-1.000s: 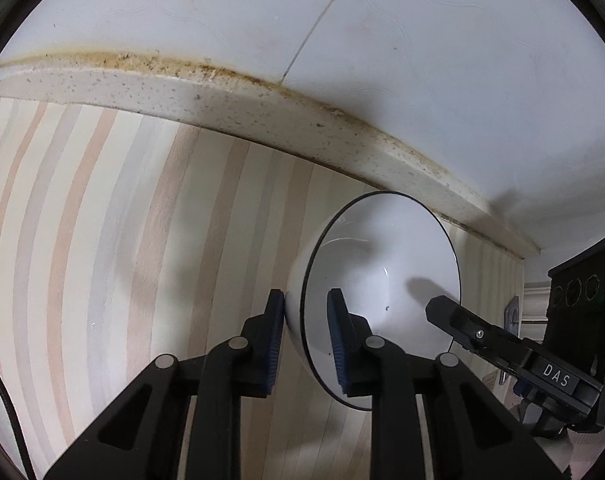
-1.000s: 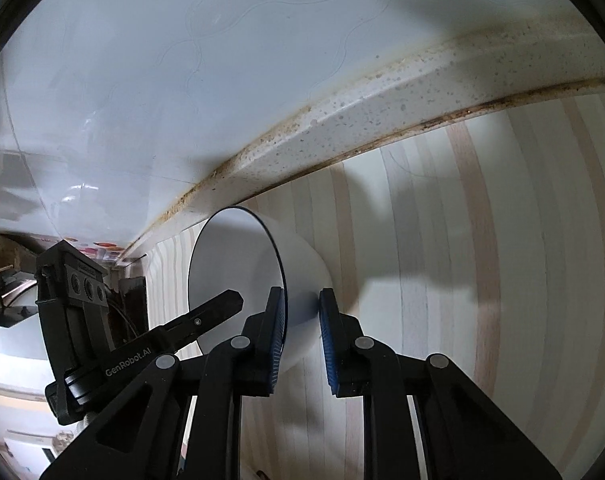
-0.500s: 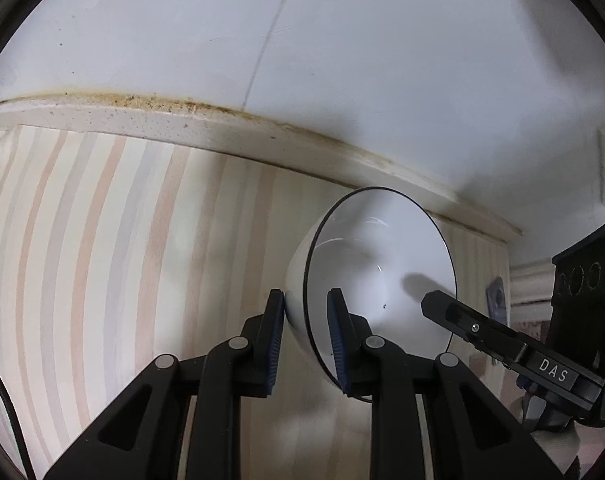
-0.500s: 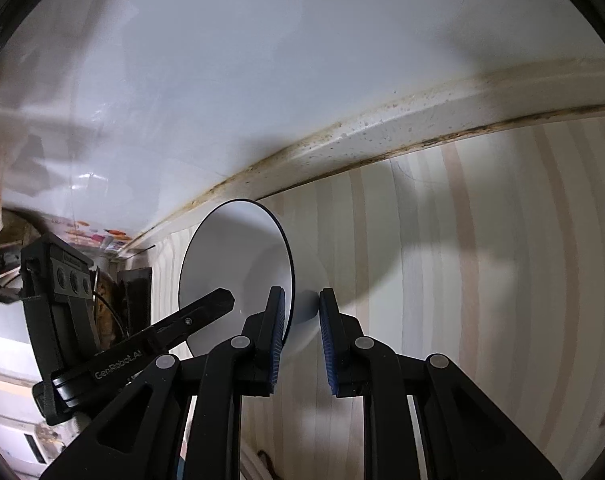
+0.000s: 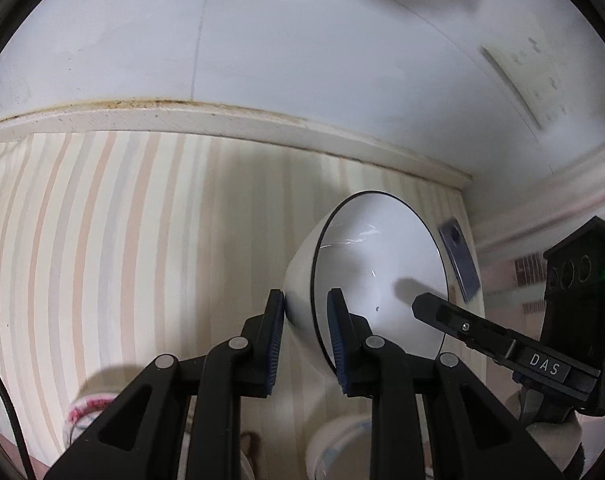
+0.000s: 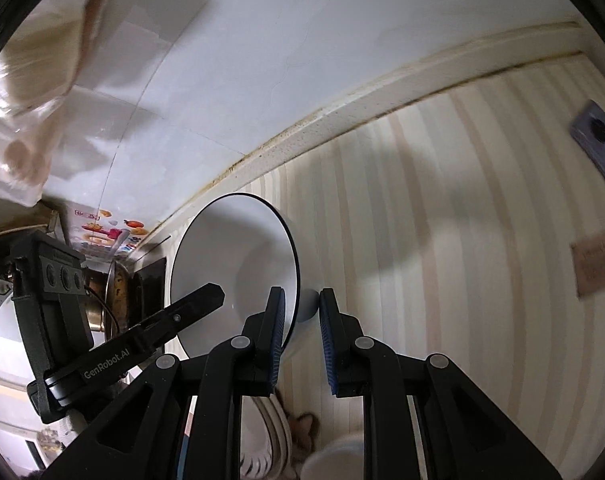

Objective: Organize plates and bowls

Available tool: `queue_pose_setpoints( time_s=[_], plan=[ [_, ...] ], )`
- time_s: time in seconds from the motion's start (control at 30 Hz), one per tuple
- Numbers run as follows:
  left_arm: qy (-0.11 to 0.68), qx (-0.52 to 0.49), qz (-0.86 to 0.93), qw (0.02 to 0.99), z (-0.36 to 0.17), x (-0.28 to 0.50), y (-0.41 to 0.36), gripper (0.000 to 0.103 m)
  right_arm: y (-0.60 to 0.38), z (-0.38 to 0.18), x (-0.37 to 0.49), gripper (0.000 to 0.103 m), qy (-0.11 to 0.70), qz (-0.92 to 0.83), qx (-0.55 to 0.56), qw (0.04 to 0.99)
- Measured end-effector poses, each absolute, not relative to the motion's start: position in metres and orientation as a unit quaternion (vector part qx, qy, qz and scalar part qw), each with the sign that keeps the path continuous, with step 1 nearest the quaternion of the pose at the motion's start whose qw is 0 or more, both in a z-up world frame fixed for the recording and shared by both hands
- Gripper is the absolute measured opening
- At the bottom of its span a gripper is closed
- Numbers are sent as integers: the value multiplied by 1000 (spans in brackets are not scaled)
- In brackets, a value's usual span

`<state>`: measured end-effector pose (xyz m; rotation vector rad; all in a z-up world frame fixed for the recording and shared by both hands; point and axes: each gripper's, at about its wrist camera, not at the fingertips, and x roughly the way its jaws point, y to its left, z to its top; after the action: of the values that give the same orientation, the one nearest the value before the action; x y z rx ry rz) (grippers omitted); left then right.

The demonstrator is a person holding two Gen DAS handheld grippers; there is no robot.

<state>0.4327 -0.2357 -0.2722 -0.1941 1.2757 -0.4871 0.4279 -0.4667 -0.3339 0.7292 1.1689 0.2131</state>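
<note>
Since the earlier frames, both grippers and the bowl between them have been lifted away from the striped surface, so that more of the wall and, at the lower edge, other crockery has come into sight. A white bowl (image 5: 366, 280) with a thin dark rim is held in the air, tipped on its side, well above the counter. The left gripper (image 5: 304, 334) is clamped on one edge of the bowl, one blue pad outside the wall and one inside the rim. The right gripper (image 6: 300, 330) is clamped on the opposite edge in the same manner, and each tool can be seen from the other's camera. The two-sided hold appears chosen so that the smooth, round bowl is kept steady and cannot swing while it is carried, probably toward a stack. Below, a striped countertop (image 5: 122, 240) in cream, beige and grey is seen, bounded by a speckled, stained backsplash ledge (image 5: 222, 118) and a glossy white tiled wall (image 5: 302, 40). More white dishes (image 6: 334, 460), partly hidden, rest at the near edge, one with a pink pattern (image 5: 88, 412). A grey wall outlet (image 6: 598, 140) and cluttered kitchen items at far left can be made out.
</note>
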Motion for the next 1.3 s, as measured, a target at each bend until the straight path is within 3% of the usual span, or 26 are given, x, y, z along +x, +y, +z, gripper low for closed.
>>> queue_pose_setpoints(
  time_s=[0.33,0.67,1.3],
  plan=[
    [603,-66,-270,748,-269,366,-246,20,-470,-318,330,19,538,71,343,767],
    [633,-41,-292,716,-289,313,-251,20,-464,-341,257,19,558,46,369,742],
    [645,24,-290,707,-319,289,-272,19,-460,-373,236,19,585,23,352,730]
  ],
)
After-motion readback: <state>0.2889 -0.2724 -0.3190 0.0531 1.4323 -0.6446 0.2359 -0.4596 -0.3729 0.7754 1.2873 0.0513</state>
